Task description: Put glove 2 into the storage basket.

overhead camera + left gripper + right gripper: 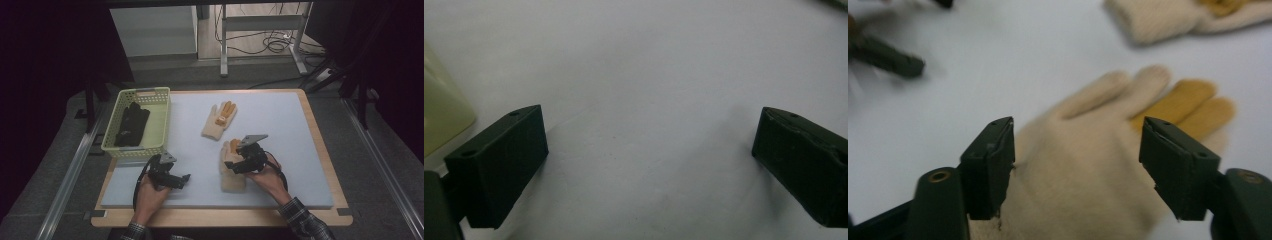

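A cream knitted glove with orange-yellow fingers lies flat on the pale mat near the front. My right gripper hovers over it. In the right gripper view the glove spreads between and below the two wide-apart jaws, and my right gripper is open. A second matching glove lies farther back at mid-table; its cuff shows at the top of that view. My left gripper rests low over bare mat at the front left, open with nothing between its jaws.
A pale yellow-green basket stands at the back left with a pair of black gloves inside; its corner sits beside my left jaw. The mat covers a wooden table. My left gripper's jaw shows beyond the glove.
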The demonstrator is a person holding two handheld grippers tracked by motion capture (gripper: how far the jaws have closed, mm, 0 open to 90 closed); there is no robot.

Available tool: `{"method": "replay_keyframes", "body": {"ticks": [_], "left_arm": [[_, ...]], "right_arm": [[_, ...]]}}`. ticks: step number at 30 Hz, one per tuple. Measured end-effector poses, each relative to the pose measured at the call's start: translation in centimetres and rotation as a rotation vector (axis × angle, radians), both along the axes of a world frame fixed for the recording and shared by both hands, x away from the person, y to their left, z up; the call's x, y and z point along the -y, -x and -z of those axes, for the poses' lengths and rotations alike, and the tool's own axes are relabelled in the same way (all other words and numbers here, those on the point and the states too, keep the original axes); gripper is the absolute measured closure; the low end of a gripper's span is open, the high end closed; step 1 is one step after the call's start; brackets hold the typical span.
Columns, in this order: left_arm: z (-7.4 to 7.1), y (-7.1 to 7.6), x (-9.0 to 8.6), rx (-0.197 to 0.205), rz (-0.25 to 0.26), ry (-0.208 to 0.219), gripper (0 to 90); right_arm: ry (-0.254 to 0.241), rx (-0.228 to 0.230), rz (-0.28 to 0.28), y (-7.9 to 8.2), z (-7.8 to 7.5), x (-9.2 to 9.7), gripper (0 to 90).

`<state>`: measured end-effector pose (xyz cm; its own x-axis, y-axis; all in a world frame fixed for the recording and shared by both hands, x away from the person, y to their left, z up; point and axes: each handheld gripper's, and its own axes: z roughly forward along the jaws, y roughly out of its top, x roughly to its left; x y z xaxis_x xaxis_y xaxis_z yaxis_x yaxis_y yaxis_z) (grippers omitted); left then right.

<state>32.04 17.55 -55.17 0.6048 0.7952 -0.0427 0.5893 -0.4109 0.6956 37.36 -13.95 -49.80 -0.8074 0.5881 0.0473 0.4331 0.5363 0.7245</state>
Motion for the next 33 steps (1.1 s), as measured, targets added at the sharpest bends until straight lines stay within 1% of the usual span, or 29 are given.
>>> {"method": "replay_keyframes", "body": {"ticks": [1, 2, 4, 6, 8, 11, 13, 18, 19, 20, 21, 24, 27, 33], "left_arm": [[0.0, 0.0, 0.0, 0.0, 0.0, 0.0, 1.4], [0.0, 0.0, 0.0, 0.0, 0.0, 0.0, 1.4], [0.0, 0.0, 0.0, -0.002, -0.001, 0.002, 1.5], [0.0, 0.0, 0.0, -0.002, -0.001, 0.002, 1.5], [0.0, 0.0, 0.0, -0.002, -0.002, 0.002, 1.4], [0.0, 0.0, 0.0, -0.001, -0.002, 0.002, 1.5], [0.0, 0.0, 0.0, -0.001, -0.002, 0.002, 1.5], [0.0, 0.0, 0.0, -0.001, -0.001, 0.002, 1.5], [0.0, 0.0, 0.1, 0.0, -0.006, 0.008, 1.5], [0.0, 0.0, 0.0, -0.001, -0.001, 0.001, 1.5], [0.0, 0.0, 0.0, 0.0, -0.001, 0.002, 1.5], [0.0, 0.0, 0.0, 0.0, -0.002, 0.002, 1.5], [0.0, 0.0, 0.0, 0.0, -0.001, 0.002, 1.5], [0.0, 0.0, 0.0, -0.001, -0.001, 0.0, 1.5]], "right_arm": [[-0.02, 0.006, 0.012, -0.2, -0.5, 0.4, 28.3], [-0.03, 0.011, 0.022, -0.4, -0.7, 0.7, 28.3], [-0.031, 0.019, 0.045, -0.9, -1.0, 1.3, 28.6], [-0.033, 0.007, 0.059, -1.5, -0.7, 1.7, 29.0], [-0.029, -0.011, 0.071, -2.1, -0.2, 1.9, 32.9], [-0.013, -0.018, 0.083, -3.2, 0.4, 1.8, 36.4], [-0.025, -0.025, 0.094, -4.1, 0.4, 1.6, 37.3], [-0.06, -0.019, 0.134, -6.5, 0.0, 0.4, 37.3], [-0.065, -0.016, 0.146, -7.0, -0.1, 0.1, 37.3], [-0.072, -0.019, 0.149, -7.5, -0.2, -0.2, 37.4], [-0.07, -0.018, 0.147, -8.0, -0.2, -0.4, 37.6], [-0.043, 0.006, 0.152, -9.5, -0.2, -1.2, 37.8], [-0.043, 0.013, 0.157, -11.0, -0.1, -1.7, 39.2], [-0.013, 0.043, 0.149, -13.0, 0.1, -3.1, 40.8]]}}
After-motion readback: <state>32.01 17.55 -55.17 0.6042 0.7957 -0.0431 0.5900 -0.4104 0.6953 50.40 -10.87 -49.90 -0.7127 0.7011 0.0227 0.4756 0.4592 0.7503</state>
